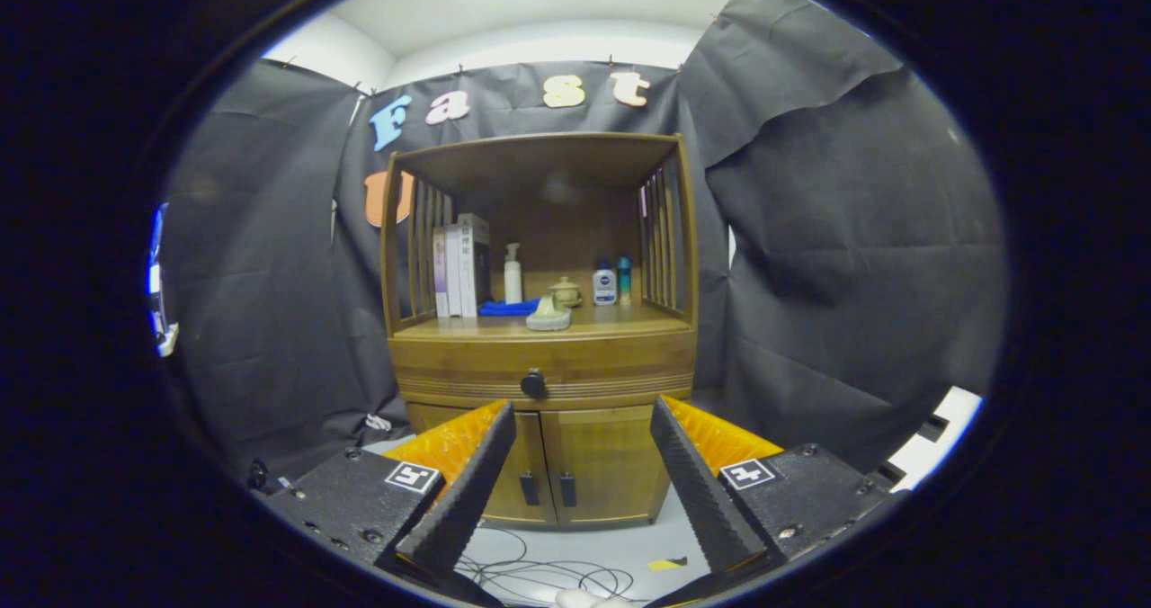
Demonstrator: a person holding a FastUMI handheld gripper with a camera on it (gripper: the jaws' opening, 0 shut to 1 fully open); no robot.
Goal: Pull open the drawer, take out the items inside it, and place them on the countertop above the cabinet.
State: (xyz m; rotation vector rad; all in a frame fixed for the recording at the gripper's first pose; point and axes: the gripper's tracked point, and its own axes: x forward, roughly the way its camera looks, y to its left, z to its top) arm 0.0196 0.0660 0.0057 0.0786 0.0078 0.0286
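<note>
Looking along the fingers, the wooden cabinet with open shelf (539, 338) stands well ahead, and its wide wooden drawer w/ ribbed lower edge (542, 370) is fully closed, just under the countertop (620, 325). The small round dark knob (533, 384) sits at the drawer's centre, at abt 12 o'clock from the gap between the fingers, beyond the tips. The knob is the only place to take hold; it looks hard and smooth, so prob. a bit slippery, and small for the pads, so the pinch should sit centred on it. The drawer looks stiff and fairly heavy, solid wood, so I expect a straight steady pull, no twisting. Items inside are hidden, cannot tell what they are. The countertop already carries books, bottles, a blue cloth (508, 308) and a small lidded pot (566, 291); free space is at abt 2 o'clock from the knob. The gripper (583, 428) is spread wide, holding nothing, touching nothing, fingers apart from the cabinet.
</note>
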